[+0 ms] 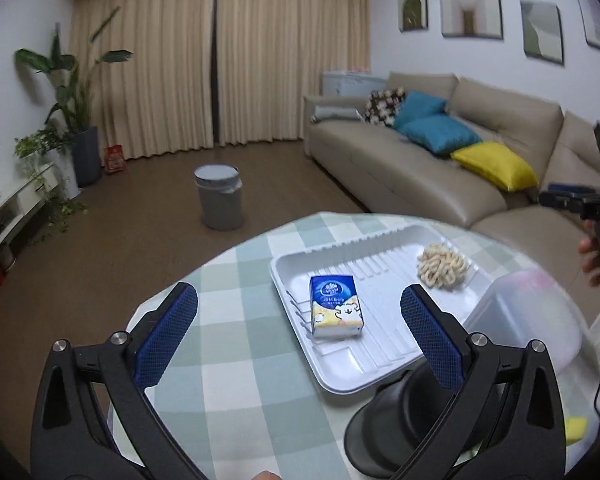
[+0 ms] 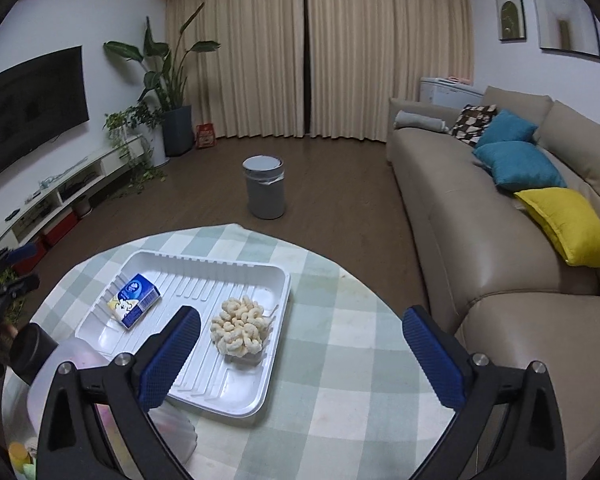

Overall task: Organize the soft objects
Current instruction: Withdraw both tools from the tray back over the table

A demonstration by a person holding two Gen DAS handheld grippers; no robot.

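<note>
Both grippers empty, jaws wide: left gripper (image 1: 299,330), right gripper (image 2: 301,354). Tissue pack (image 1: 335,307) lies in white tray (image 1: 295,264) just ahead of left; sponge (image 2: 237,330) beside right's left finger. Judged between placements; next move calls for another soft item.

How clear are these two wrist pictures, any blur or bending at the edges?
Left wrist view: fisheye bends the curtains and rounds the table; the clear plastic tub at right is smeared. Right wrist view: same bending, dark corners; the tissue pack and the chenille scrubber read sharp in dim, even room light.
</note>
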